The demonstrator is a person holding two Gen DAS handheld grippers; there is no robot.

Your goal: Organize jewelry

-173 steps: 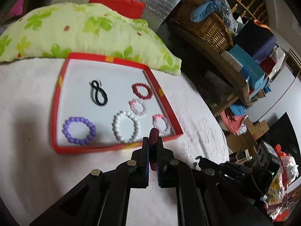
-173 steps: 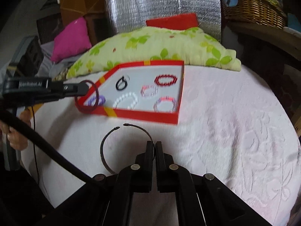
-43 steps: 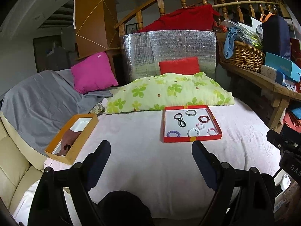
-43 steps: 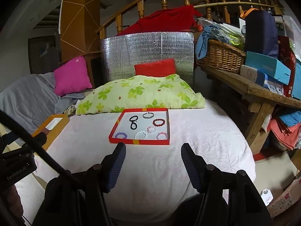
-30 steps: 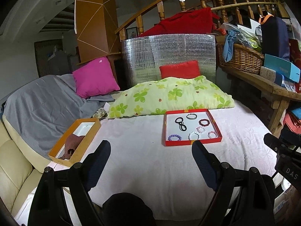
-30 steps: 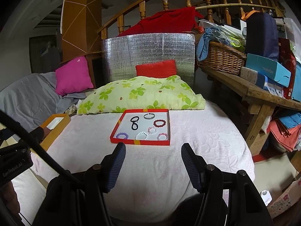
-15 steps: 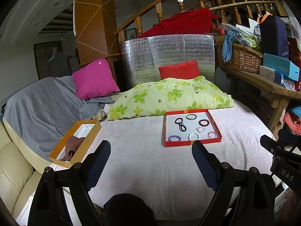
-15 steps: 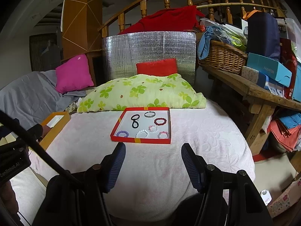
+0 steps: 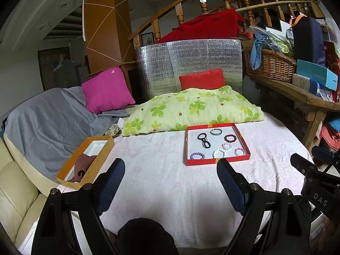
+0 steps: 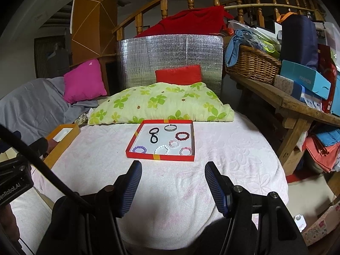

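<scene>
While both tools hang back over the near edge of the round table draped in a pale pink embossed cloth, the shallow red cardboard tray with a white floor lies near the far side, just in front of a lumpy green pillow printed with clover leaves. Inside it sit a smooth black figure-eight band, a thin grey metal open bangle, a dark red beaded bracelet, a pale pink beaded bracelet, a glossy white beaded bracelet, a lilac beaded bracelet and a pink-and-clear beaded bracelet, all apart from one another. The left gripper has its ribbed blue pads spread wide and empty; the right gripper is likewise parted with nothing between. Nearly six seconds earlier both were pressed together close by the tray, the left pinching a red ring, and the metal bangle lay on the cloth outside the tray. An orange open box rests at the left edge of the table.
</scene>
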